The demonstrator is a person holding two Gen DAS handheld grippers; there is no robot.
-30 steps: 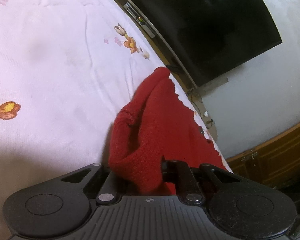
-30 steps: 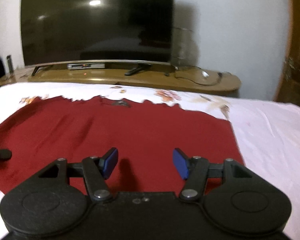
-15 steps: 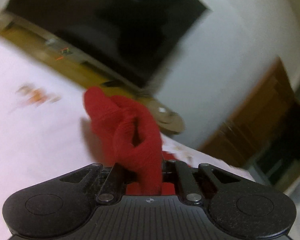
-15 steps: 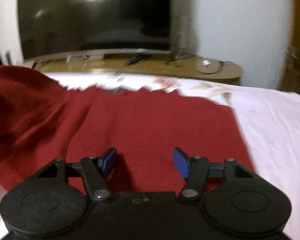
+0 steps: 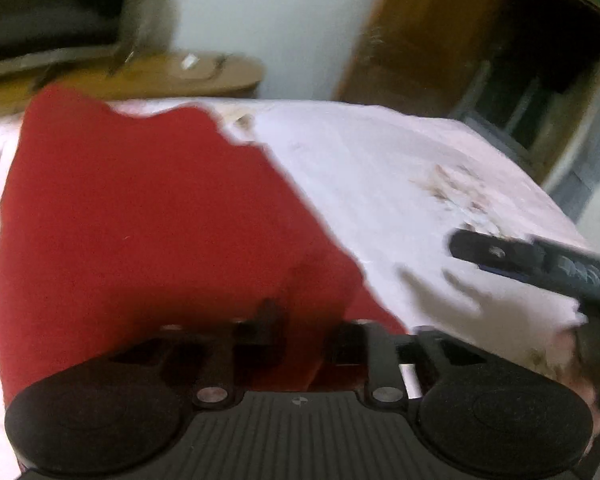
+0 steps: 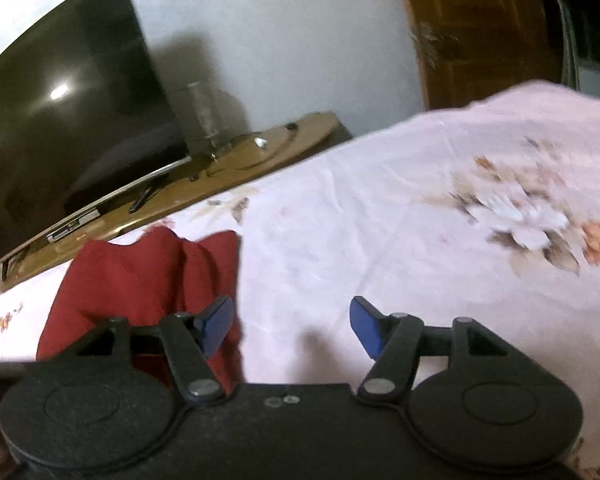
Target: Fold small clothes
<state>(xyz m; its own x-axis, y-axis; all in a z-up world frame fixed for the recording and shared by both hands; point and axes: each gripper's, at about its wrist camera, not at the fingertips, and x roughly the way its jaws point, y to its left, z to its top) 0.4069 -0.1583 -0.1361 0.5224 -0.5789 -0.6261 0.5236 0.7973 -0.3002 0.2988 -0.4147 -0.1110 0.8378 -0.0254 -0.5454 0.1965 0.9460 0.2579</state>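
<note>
A red knit cloth (image 5: pixel 140 220) lies on the pale floral bedsheet (image 5: pixel 380 168), doubled over into a narrower shape. My left gripper (image 5: pixel 300 340) sits low over its near right corner; its fingers are dark and blurred against the cloth, so the grip is unclear. In the right wrist view the cloth (image 6: pixel 140 276) lies to the left. My right gripper (image 6: pixel 292 320) is open and empty over bare sheet just right of the cloth's edge. The right gripper also shows in the left wrist view (image 5: pixel 540 268), at the right.
A dark TV (image 6: pixel 60 120) stands on a wooden stand (image 6: pixel 260 152) behind the bed. A wooden door (image 6: pixel 480 28) is at the right. The bedsheet (image 6: pixel 420 220) stretches to the right of the cloth.
My left gripper has swung the cloth's edge over to the right, folding the cloth onto itself. My right gripper has moved off the cloth to the right and stayed open.
</note>
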